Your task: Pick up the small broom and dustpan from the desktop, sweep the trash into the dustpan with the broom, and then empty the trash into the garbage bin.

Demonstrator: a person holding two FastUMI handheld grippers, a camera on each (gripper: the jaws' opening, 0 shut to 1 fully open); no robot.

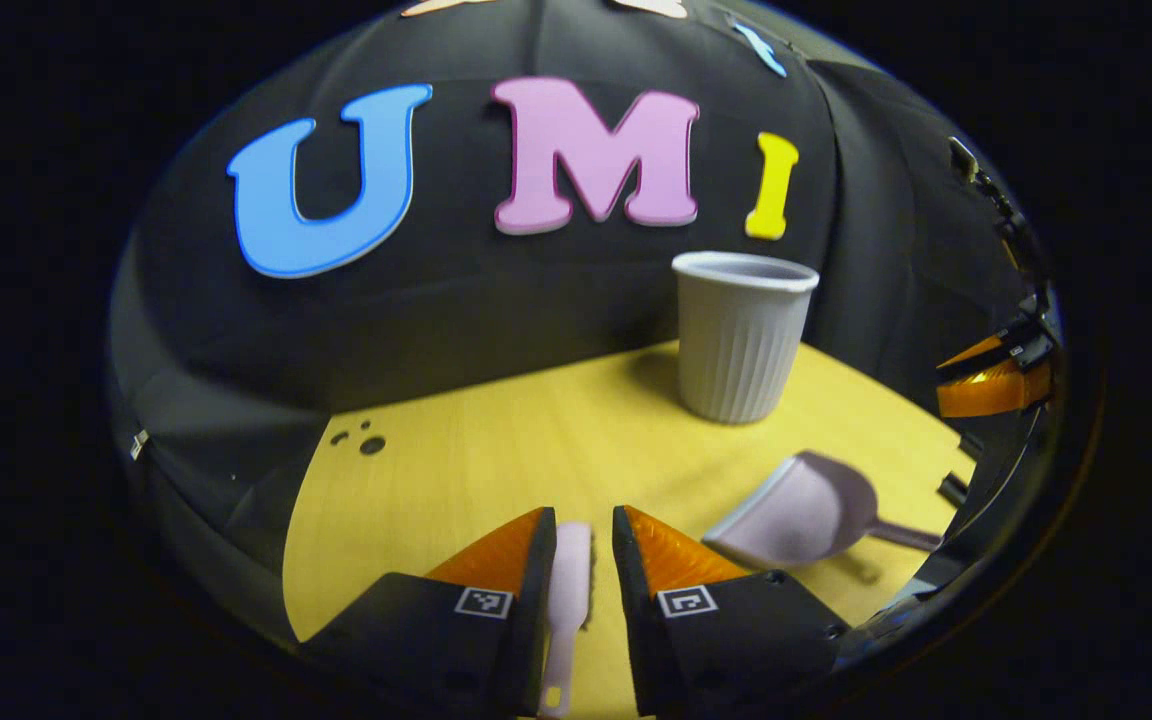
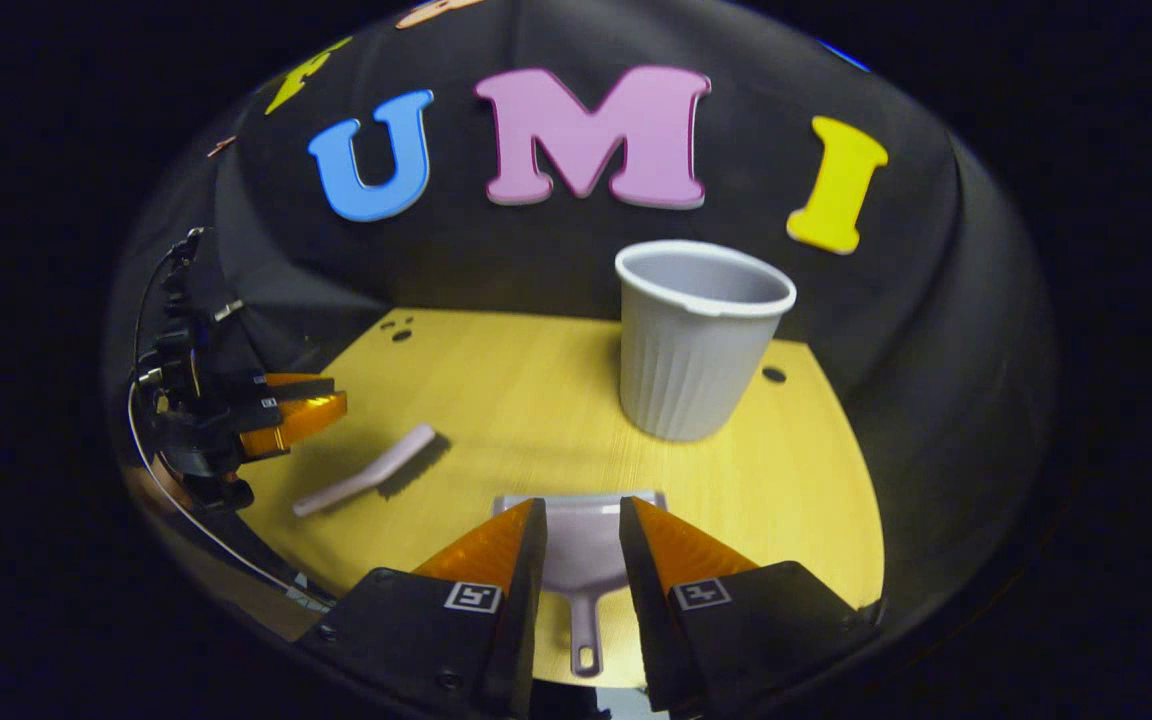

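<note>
Low centre of the left gripper view, the left gripper (image 1: 581, 535) hung spread wide over the small lilac plastic broom (image 1: 568, 600), which lay flat on the yellow wooden desk (image 1: 496, 450) between its fingers, untouched. Lower right, the lilac plastic dustpan (image 1: 801, 510) rested by the ribbed grey plastic bin (image 1: 741, 340). In the right gripper view, the right gripper (image 2: 581, 530) gaped too, dustpan handle (image 2: 584, 625) lying between its fingers, ungrasped.
</note>
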